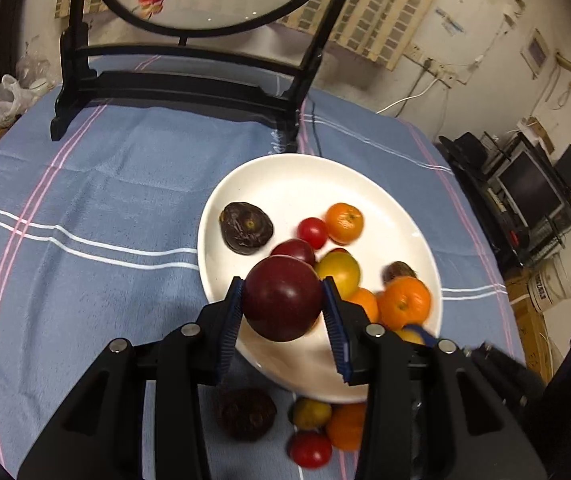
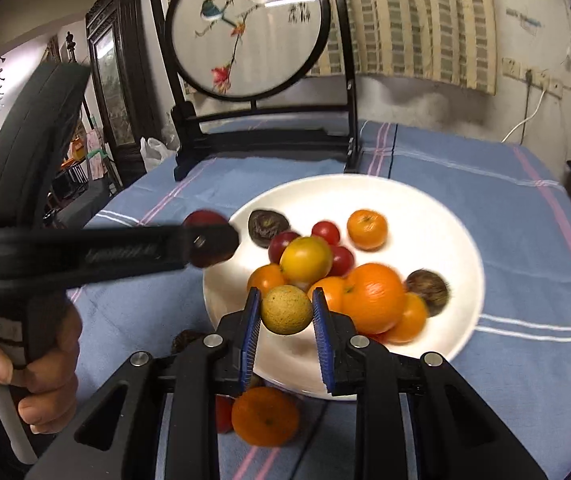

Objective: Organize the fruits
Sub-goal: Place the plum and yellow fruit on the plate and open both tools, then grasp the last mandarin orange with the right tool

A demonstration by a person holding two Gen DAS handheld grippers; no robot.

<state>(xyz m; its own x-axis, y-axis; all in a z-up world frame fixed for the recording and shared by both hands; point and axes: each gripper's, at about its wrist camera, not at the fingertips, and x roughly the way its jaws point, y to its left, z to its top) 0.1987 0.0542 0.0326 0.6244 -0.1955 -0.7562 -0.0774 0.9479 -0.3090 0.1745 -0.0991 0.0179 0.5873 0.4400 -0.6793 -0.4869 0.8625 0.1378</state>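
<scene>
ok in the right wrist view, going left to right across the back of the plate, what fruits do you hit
dark wrinkled fruit → small red tomato → small orange mandarin; further right, lower down, another dark brown fruit near the white plate rim

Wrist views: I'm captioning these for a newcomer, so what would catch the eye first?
The dark red plum clamped in the left hand-held gripper fills the left view's centre, above the near rim of the white plate. In the right view, the right hand-held gripper pinches a small tan round fruit over the plate's near side. Behind both stands a round embroidered screen at the far edge of the table.
</scene>
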